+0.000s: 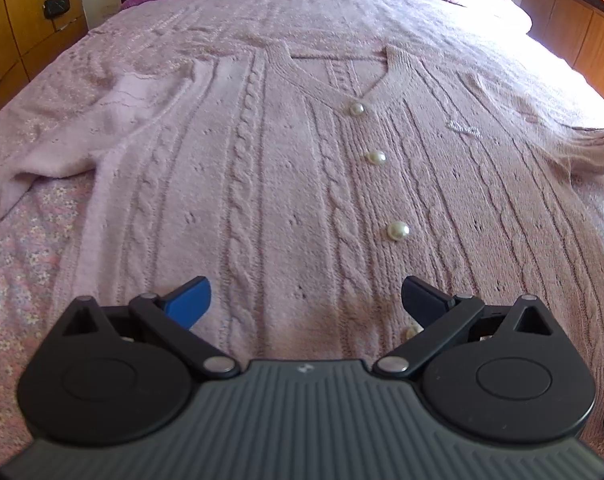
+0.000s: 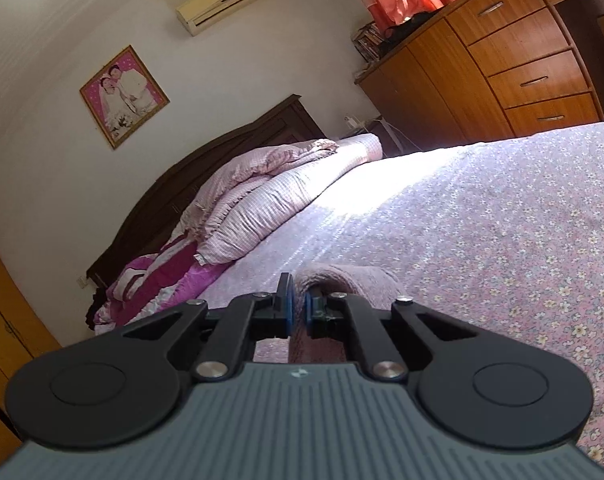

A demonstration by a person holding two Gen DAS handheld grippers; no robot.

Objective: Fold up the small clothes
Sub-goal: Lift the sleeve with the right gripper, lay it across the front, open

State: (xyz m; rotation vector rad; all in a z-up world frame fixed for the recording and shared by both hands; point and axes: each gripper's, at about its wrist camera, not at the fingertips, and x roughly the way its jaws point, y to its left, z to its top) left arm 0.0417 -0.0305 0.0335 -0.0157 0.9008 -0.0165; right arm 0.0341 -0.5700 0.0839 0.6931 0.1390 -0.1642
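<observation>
A pink cable-knit cardigan (image 1: pixel 285 168) lies flat, front up, on the floral bedspread (image 1: pixel 17 280) of a bed. On the left side of the left wrist view its left-hand sleeve (image 1: pixel 73 140) lies bunched and folded beside the body. Toward the middle, a row of pearl buttons (image 1: pixel 376 157) runs down from the V-neck, fastened. The left gripper (image 1: pixel 306 300) hovers low over the cardigan's lower front with its blue-padded jaws spread wide, holding nothing; the lowest button shows just beside the right-hand finger (image 1: pixel 422 298). To the far right the other sleeve (image 1: pixel 598 148) trails toward the bed's edge.

In the right wrist view, a framed photo (image 2: pixel 123 96) hangs on the wall at the left above a dark headboard (image 2: pixel 205 160), with a folded checked quilt (image 2: pixel 269 196) piled at the head of the bed. In the middle, the right gripper (image 2: pixel 298 308) has its jaws drawn close together, clamped on a fold of the cardigan's pink knit, which humps up just ahead of the fingers. A wooden dresser (image 2: pixel 502 60) stands at the right.
</observation>
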